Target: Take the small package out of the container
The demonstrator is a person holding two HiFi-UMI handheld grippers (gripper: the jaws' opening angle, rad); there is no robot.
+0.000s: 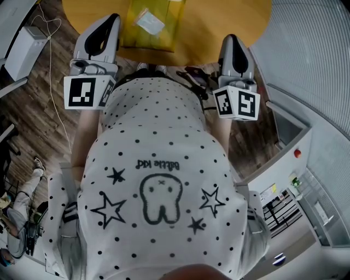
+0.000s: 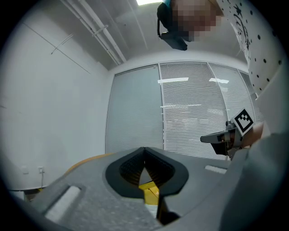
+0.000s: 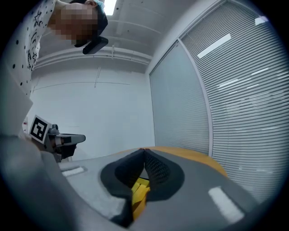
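- Yellow and see-through, the container point(image 1: 129, 34) sits on the round orange-brown table point(image 1: 219, 16), close to the edge nearest the person.
- Inside it lies the small package point(image 1: 149, 22), pale and flat, turned at a slant. No gripper touches it.
- The left gripper point(image 1: 112, 21) is held at the table's edge, just beside the container's left wall, with its black nose pointing over the tabletop. In the left gripper view its two jaws meet at the tips and nothing is between them. A yellow patch shows in the gap below the tips, but I cannot tell what it is.
- The right gripper point(image 1: 232, 40) is held further right along the same edge, well apart from the container. The right gripper view shows its jaws pressed together and empty, with a similar yellow patch under the tips.
- Each gripper carries a marker cube, the left one point(image 1: 87, 92) and the right one point(image 1: 237, 103), both near the person's body.
- The person wears a white dotted shirt point(image 1: 158, 180) printed with stars and a tooth figure, which fills the middle of the head view.
- Both gripper views look up and out across the room, to slatted window blinds point(image 2: 194, 113) and a plain white wall point(image 3: 90, 113).
- Wood-plank floor point(image 1: 38, 120) runs to the left of the person, and a white box point(image 1: 24, 49) with a thin cable stands on it.
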